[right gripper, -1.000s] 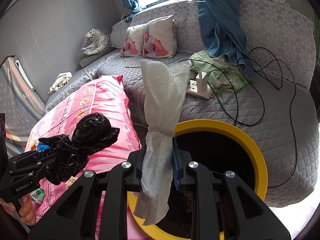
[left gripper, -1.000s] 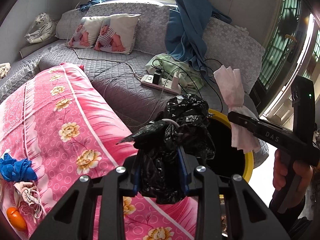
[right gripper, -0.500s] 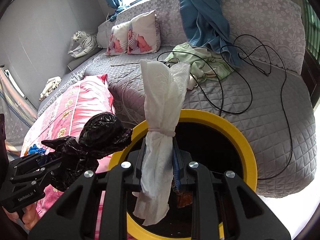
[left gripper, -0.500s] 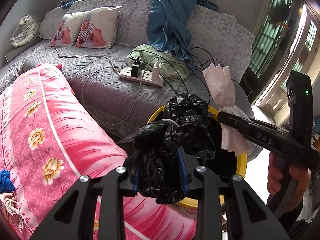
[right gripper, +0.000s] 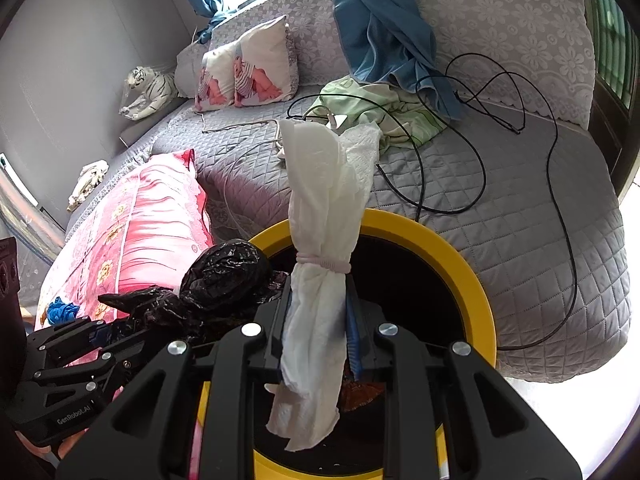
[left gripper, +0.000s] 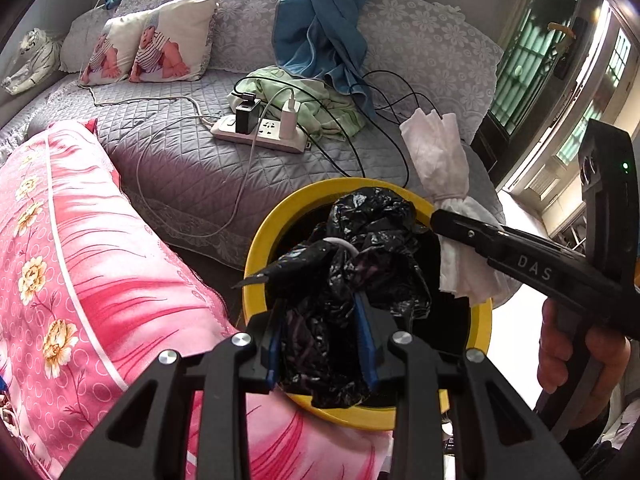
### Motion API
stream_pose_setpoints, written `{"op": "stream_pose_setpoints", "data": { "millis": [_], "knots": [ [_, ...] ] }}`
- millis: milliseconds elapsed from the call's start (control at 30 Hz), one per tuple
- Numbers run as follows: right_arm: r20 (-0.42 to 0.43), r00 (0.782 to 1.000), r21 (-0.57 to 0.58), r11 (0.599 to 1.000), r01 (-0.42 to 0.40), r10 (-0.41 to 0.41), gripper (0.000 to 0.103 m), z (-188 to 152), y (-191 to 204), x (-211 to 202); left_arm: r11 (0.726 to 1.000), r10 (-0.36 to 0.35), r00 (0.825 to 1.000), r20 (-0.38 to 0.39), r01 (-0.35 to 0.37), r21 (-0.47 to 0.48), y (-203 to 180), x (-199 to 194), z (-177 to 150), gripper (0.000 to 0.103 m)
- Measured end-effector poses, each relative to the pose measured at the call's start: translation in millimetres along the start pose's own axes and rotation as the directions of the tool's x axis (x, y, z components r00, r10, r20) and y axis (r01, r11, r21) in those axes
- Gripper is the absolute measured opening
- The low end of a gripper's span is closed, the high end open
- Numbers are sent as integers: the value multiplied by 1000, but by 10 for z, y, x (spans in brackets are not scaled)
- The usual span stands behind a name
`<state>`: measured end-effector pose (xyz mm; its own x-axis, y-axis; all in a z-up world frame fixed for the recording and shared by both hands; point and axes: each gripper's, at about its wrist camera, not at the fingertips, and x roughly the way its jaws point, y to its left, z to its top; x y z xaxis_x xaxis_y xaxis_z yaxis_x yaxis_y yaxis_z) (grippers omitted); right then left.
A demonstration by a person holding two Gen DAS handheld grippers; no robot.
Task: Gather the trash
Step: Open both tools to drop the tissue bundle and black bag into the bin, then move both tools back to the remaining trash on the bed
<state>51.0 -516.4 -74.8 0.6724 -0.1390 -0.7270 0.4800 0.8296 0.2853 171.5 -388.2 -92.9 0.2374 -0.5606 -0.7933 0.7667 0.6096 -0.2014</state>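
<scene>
My left gripper [left gripper: 322,328] is shut on a crumpled black plastic bag [left gripper: 360,248] and holds it over the open mouth of a yellow-rimmed trash bin [left gripper: 256,240]. My right gripper [right gripper: 318,320] is shut on a white tissue bundle [right gripper: 324,208] tied with a band, also above the bin [right gripper: 460,264]. In the left wrist view the right gripper [left gripper: 444,220] comes in from the right with the tissue bundle [left gripper: 440,160]. In the right wrist view the black bag [right gripper: 224,272] sits at the bin's left rim, with the left gripper [right gripper: 100,340] behind it.
A pink floral quilt [left gripper: 80,260] lies left of the bin. A grey quilted sofa [right gripper: 520,200] stands behind it with a power strip [left gripper: 260,130], black cables [right gripper: 480,152], green cloth [right gripper: 384,104], blue fabric [left gripper: 320,20] and two pillows [left gripper: 152,40]. A blue scrap [right gripper: 62,310] lies on the quilt.
Both grippers have moved toward the bin with their loads. The black bag now hangs over the bin's mouth instead of the quilt. The tissue bundle is further over the opening.
</scene>
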Motion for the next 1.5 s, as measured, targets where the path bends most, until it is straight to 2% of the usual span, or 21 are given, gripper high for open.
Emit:
{"op": "stream_pose_setpoints", "data": {
  "millis": [133, 200, 333, 533, 833, 1067, 1167, 1267, 1500],
  "knots": [
    [-4, 1000, 10, 1000, 4, -4, 21, -2, -38, 15, 1000, -4, 1000, -2, 4, 1, -14, 20, -4, 29],
    [-5, 1000, 18, 1000, 6, -6, 25, 0, -47, 18, 1000, -3, 1000, 0, 3, 2, -18, 28, -3, 33],
    [0, 1000, 32, 999, 8, -8, 36, 11, -97, 3, 1000, 3, 1000, 6, -3, -8, 0, 22, -5, 48],
    [12, 1000, 53, 998, 14, -15, 41, 17, -147, -46, 999, 5, 1000, 14, -4, -45, 81, -33, -7, 63],
    [31, 999, 24, 1000, -12, 11, 41, 34, -26, -160, 996, 49, 997, 63, -44, -82, 321, -294, 25, 63],
    [23, 996, -72, 994, -86, 88, 43, 57, 439, -168, 984, 140, 983, 122, -125, -128, 767, -808, -21, 63],
    [5, 991, -131, 983, -131, 132, 47, 51, 749, -118, 974, 186, 972, 143, -163, -156, 1049, -1062, -108, 70],
    [-18, 985, -185, 968, -170, 169, 50, 30, 1073, -72, 954, 252, 955, 155, -218, -205, 1391, -1311, -243, 70],
    [-83, 970, -313, 919, -242, 227, 58, -73, 1884, 33, 893, 347, 924, 161, -273, -358, 2218, -1866, -641, 77]
  ]
}}
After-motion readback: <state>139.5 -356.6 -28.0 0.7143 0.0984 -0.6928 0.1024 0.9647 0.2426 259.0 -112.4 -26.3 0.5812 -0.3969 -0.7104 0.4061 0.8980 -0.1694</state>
